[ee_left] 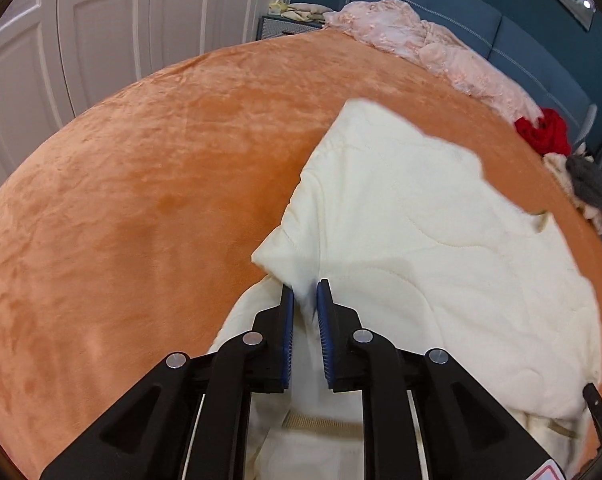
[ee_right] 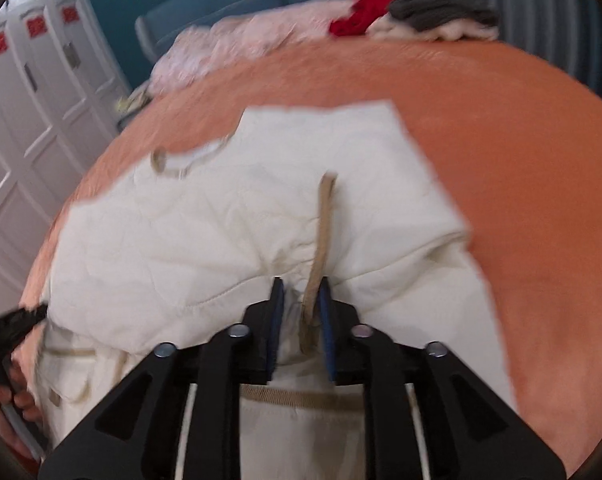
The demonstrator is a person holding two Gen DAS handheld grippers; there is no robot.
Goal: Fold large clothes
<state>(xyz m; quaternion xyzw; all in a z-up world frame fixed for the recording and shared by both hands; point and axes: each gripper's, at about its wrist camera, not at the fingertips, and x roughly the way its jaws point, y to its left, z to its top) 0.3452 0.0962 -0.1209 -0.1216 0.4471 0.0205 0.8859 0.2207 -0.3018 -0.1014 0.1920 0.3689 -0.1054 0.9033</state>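
Observation:
A large cream quilted jacket (ee_left: 413, 216) lies partly folded on an orange bedspread (ee_left: 149, 168). My left gripper (ee_left: 305, 292) is shut on a fold of the cream fabric at the jacket's left edge and holds it lifted. In the right wrist view the jacket (ee_right: 229, 216) spreads ahead, with tan trim and a tan strap (ee_right: 325, 216). My right gripper (ee_right: 301, 292) is shut on the jacket fabric and the lower end of that strap. The view is blurred by motion.
A pink quilt (ee_left: 433, 48) lies along the blue headboard (ee_left: 501, 28). Red (ee_left: 545, 128), grey and cream clothes (ee_left: 589, 188) are piled at the bed's far corner. White wardrobe doors (ee_left: 113, 20) stand on the left. A hand (ee_right: 9, 392) shows at the lower left of the right wrist view.

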